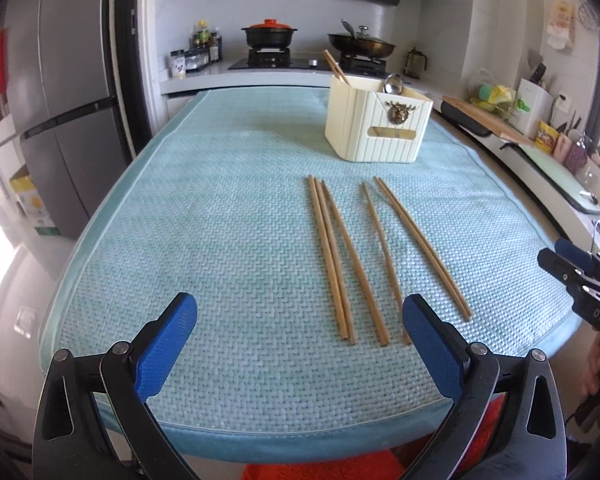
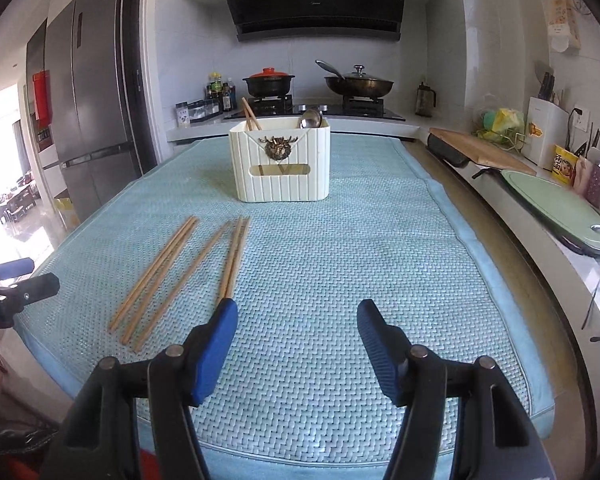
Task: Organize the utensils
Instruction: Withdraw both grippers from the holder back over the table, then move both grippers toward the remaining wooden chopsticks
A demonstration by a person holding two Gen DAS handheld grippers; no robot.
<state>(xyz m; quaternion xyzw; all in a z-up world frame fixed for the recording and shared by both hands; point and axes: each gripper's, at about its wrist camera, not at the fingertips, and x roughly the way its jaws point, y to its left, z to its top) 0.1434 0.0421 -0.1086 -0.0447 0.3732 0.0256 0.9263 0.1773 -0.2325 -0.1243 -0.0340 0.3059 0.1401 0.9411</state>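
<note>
L claw [image 1: 300, 320] open, R claw [image 2: 298, 320] open, tilted down

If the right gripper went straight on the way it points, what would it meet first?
Probably bare woven blue mat: the open right gripper points down at it, wooden chopsticks just left of its line. Depth is uncertain.
</note>
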